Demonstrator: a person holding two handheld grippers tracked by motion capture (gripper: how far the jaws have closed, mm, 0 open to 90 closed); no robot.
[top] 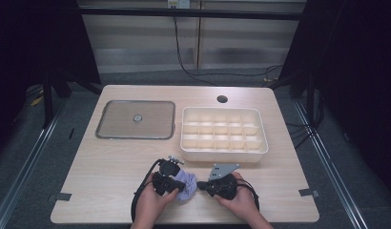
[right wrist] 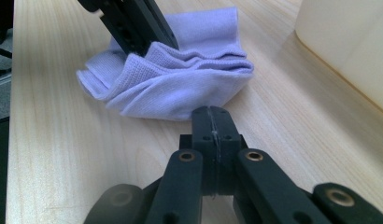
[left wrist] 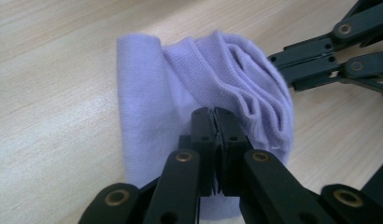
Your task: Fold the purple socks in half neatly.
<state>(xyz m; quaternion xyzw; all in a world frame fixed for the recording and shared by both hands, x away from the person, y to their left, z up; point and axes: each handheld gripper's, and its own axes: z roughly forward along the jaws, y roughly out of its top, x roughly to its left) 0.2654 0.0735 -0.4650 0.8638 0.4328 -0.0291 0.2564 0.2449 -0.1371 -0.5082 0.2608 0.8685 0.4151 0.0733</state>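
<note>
Your left tool [left wrist: 213,114] pinches the folded cloth [left wrist: 180,93]; right tool [right wrist: 212,114] is closed, empty. Lifting may unfold it.

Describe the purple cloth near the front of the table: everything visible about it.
The purple cloth is a pale lilac knit, soft and ribbed at its edges, folded into several bunched layers. It lies on the wooden table in front of the white divided tray. The left gripper has its jaws shut over the cloth; the right gripper, shut, sits at its edge.

Soft ribbed lilac cloth [left wrist: 180,93] on matt pale wood-grain table [left wrist: 54,56]
</note>
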